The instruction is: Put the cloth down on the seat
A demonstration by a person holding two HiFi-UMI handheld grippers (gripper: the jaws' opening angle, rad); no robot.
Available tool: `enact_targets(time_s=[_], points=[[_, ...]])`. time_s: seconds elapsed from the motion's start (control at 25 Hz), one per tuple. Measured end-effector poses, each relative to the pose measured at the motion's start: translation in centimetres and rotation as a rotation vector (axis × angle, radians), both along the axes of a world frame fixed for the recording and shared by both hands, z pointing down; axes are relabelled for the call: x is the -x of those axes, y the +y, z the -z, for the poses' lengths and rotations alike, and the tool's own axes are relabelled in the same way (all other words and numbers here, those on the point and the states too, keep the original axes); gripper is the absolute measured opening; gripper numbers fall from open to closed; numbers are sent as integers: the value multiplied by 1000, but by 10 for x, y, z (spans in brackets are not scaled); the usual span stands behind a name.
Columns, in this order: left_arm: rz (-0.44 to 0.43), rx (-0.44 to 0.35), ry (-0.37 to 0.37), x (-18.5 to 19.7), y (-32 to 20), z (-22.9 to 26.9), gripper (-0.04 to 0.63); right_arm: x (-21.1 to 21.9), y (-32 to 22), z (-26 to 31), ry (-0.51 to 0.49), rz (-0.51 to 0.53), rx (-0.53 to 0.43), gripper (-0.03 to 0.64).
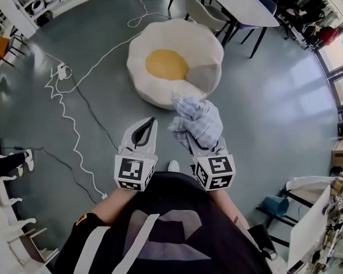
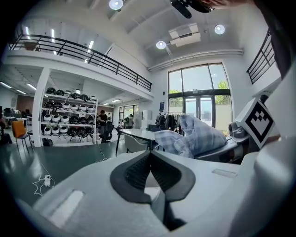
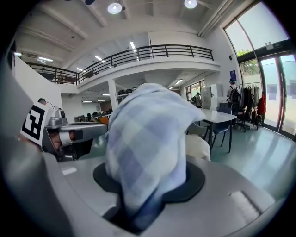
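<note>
Standing over a grey-green floor point(image 1: 260, 113), the person holds both grippers out in front at about the same height, close side by side. The right gripper point(image 1: 205, 142) has its jaws closed on the cloth point(image 1: 198, 118), a soft woven piece in pale blue and white checks. It is bunched into a loose, creased lump that swells out past the jaw tips. In the right gripper view the fabric fills the gap between the dark pads and rises in a rounded fold above them.

The left gripper point(image 1: 150, 124) holds nothing. Its ribbed black pads curve inward and meet at the tips, leaving only a narrow oval gap behind them. Both grippers have smooth light-grey shells, and each carries a cube with black-and-white square markers at the back.

The cloth is up in the air, not lying on anything. In the head view its upper corner overlaps the near rim of the seat point(image 1: 157, 41). The seat is a low, puffy floor cushion shaped like a fried egg, with a wavy cream-white edge, a round yellow centre point(image 1: 166, 63) and a grey patch point(image 1: 203, 76) beside it. A thin white cable point(image 1: 76, 131) snakes across the floor to the left.
</note>
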State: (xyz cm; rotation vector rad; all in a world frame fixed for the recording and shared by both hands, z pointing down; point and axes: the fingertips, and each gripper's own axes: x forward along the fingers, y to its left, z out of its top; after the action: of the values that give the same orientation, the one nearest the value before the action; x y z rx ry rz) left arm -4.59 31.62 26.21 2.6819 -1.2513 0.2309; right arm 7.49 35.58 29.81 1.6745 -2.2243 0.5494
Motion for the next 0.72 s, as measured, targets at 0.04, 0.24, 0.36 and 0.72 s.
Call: enact_targets(time_s=[0.04,0.24,0.36,0.72], points=[[-5,-1,-1,3,-5,2,-2,3,-5,2,-1,-9,-2,199],[-30,-11,3,16,-25,7,-2,15,-21,7,0,-45,-3,199],[-40,-6,4,28,-35,5,-2,30,-28,4,-1,-50,7,199],[-53,1,-7,84,-56,-2,-2,86,-50,1,-2,-66,9,199]])
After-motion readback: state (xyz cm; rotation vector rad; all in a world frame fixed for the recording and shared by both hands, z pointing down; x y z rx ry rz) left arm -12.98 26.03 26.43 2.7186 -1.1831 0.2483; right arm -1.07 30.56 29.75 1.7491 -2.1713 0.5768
